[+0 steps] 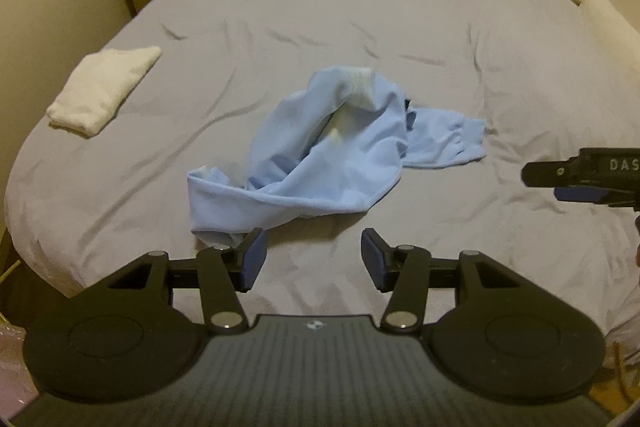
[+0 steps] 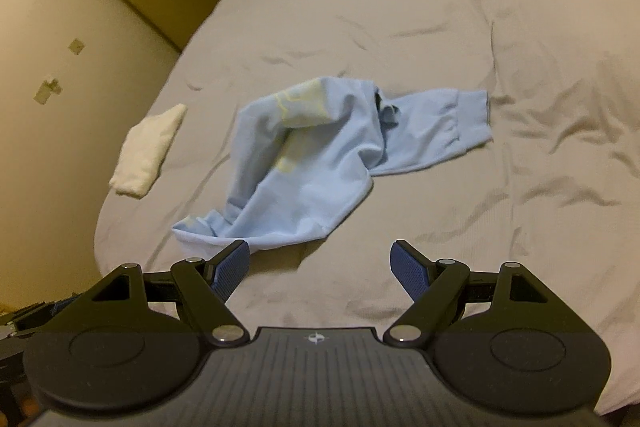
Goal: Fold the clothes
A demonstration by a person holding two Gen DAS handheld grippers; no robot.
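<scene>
A crumpled light blue garment (image 1: 320,151) is seen near the middle of the grey bed (image 1: 360,19), with bare sheet on every side. Its long axis is laid from near left to far right, cuffed end rightward. A folded white towel (image 1: 104,91) is set well left of it. The left gripper (image 1: 312,259) and right gripper (image 2: 320,267) are spread wide, nothing held, just short of the garment.

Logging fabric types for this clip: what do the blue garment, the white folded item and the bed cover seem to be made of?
Blue garment: soft matte knit, probably cotton jersey or fleece; it drapes in rounded folds and has a ribbed cuff. White folded item: looks like terry towelling, thick with a fuzzy nap. Bed cover: smooth, matte grey woven sheet with fine creases, likely cotton or a blend.
</scene>
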